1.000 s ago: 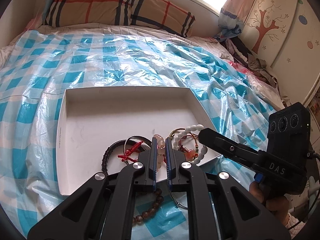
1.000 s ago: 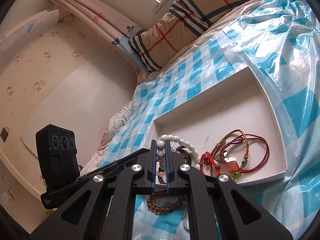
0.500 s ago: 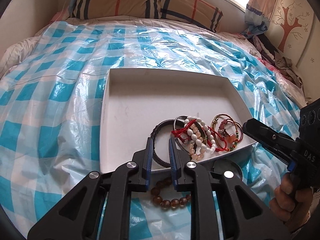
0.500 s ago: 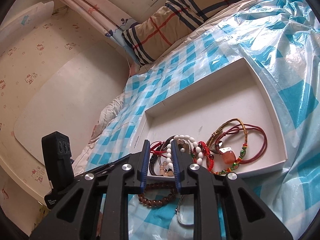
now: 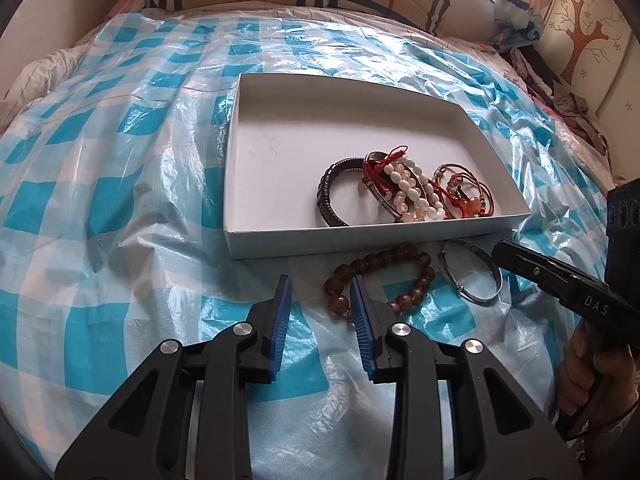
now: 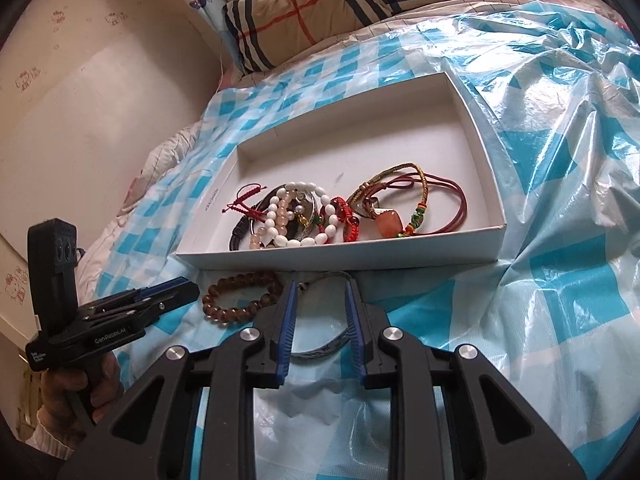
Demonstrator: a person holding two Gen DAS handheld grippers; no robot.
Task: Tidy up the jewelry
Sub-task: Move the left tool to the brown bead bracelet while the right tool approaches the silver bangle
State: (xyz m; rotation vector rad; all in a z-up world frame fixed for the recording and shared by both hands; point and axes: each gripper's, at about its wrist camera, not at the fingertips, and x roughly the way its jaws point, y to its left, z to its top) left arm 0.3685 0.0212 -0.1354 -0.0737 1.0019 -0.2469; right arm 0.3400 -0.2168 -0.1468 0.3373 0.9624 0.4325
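Over the blue checked sheet (image 5: 120, 184), both claws, left gripper (image 5: 320, 300) and right gripper (image 6: 318, 300), have just been opening, holding nothing; a silver bangle (image 6: 320, 350) lies under the right one.

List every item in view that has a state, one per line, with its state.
white box: open, lidless, on the checked sheet.
bracelet pile: inside the box, tangled together.
brown bead bracelet: outside the box, on the sheet.
metal bangle: outside the box, beside the beads.
left tool: open, empty, just been opening.
right tool: open over the bangle, just been opening.
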